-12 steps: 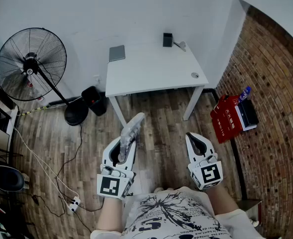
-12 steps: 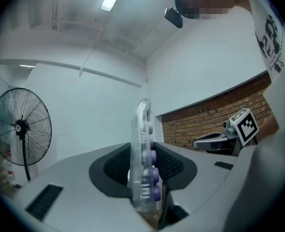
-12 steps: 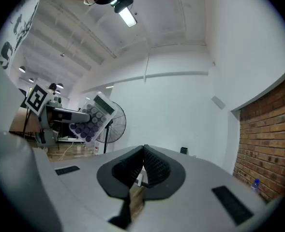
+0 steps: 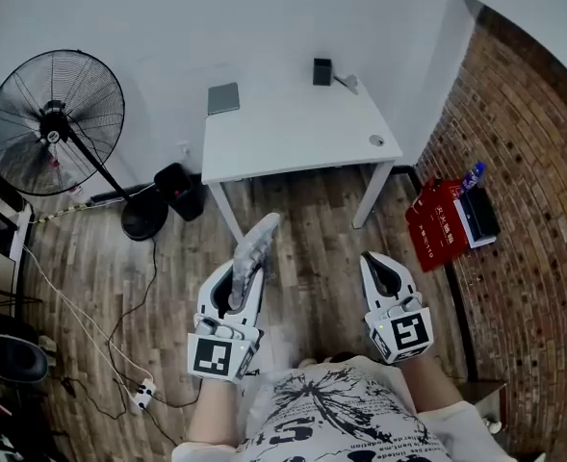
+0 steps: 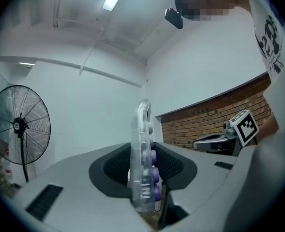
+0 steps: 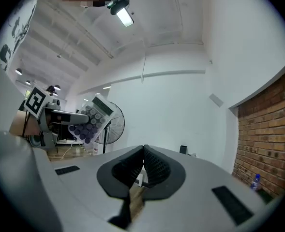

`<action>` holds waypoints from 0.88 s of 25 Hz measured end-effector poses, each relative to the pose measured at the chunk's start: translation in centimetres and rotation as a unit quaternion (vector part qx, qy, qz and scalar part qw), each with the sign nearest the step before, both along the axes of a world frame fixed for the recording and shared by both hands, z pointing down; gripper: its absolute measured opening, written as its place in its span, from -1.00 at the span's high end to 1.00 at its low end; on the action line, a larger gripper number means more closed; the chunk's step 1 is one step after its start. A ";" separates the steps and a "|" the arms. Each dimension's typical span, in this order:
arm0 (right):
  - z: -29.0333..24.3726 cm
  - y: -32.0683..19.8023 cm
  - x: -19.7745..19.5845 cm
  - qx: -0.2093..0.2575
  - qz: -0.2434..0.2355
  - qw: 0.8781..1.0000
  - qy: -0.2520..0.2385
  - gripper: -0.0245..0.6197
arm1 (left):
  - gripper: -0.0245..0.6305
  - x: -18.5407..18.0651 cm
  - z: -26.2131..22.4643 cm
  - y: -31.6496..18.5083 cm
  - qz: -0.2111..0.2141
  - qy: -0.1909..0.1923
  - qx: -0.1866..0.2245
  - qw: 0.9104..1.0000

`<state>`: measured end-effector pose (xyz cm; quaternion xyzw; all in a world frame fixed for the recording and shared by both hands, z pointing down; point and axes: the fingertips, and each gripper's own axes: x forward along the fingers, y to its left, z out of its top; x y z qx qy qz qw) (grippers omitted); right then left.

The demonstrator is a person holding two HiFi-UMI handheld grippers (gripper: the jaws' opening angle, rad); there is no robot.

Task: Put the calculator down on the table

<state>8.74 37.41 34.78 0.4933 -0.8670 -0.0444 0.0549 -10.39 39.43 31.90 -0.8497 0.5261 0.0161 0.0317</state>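
1. The left gripper [image 5: 143,178] has its jaws clamped on a clear plastic calculator with round purple keys [image 5: 143,144]. The calculator stands on edge between the dark ribbed pads and juts out past their tips.
2. In the head view the calculator hangs in the air over the brown wooden plank floor [image 4: 312,258], just in front of the person's printed white shirt [image 4: 331,417].
3. The white rectangular table [image 4: 293,138] stands against the white wall, well apart from both grippers, so the calculator is still short of it.
4. On the table lie three things:
   - a flat grey rectangular pad [image 4: 223,98] near the far left corner
   - a small black box [image 4: 322,71] at the far edge
   - a small round grey object [image 4: 376,142] near the front right corner
5. The right gripper [image 6: 143,153] is held level beside the left one, with its jaws pressed together and empty.
6. In the right gripper view the calculator shows its keyed face, tilted, with a black pedestal fan [image 4: 54,123] behind it.
7. Red boxes [image 4: 435,227] and a blue-capped bottle [image 4: 474,174] sit on the floor against the red brick wall [image 4: 528,210], to the right of the table.
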 end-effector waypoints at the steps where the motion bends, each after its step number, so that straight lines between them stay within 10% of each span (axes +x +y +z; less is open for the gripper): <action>1: 0.1 -0.1 0.0 -0.003 -0.001 1.000 -0.004 0.88 | 0.49 0.0 0.1 -0.2 0.000 0.000 -0.002 1.000; 11: 3.4 -6.4 1.8 -0.040 0.009 0.999 -0.021 0.88 | 0.49 1.1 2.3 -5.2 -0.019 -0.019 -0.020 0.999; 22: 3.1 -25.8 4.0 -0.029 -0.047 0.998 -0.010 0.88 | 0.49 2.6 1.9 -21.2 -0.099 -0.007 -0.019 0.995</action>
